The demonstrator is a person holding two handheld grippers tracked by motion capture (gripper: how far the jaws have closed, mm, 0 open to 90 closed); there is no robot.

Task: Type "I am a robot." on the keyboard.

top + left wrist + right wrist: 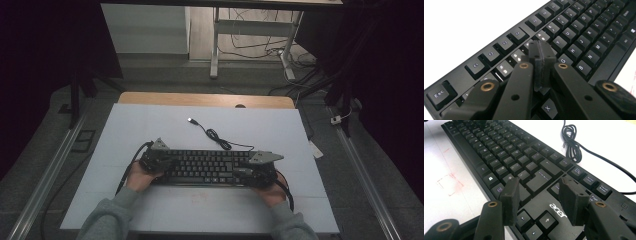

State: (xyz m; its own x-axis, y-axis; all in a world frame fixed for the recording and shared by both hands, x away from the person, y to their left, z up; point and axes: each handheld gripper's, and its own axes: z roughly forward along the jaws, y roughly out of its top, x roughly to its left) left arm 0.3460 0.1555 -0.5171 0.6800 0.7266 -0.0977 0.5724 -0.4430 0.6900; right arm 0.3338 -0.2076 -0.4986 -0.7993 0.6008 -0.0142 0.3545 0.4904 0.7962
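Note:
A black Acer keyboard point(205, 167) lies across the near middle of the white table top. At its left end my left gripper point(167, 162) hovers low over the keys. In the left gripper view its pads point(541, 53) are pressed together above the number and letter rows point(579, 30), with nothing between them. My right gripper point(241, 172) is at the keyboard's right end. In the right gripper view it point(540, 195) stands open over the arrow keys and logo area of the keyboard point(506, 152), its pads apart and gripping nothing.
The keyboard's black cable point(217, 137) coils behind it, and its USB plug point(191, 120) lies loose farther back; the coil point(572, 142) is also in the right gripper view. Faint red marks point(450, 183) sit on the white surface point(150, 125) near the front edge.

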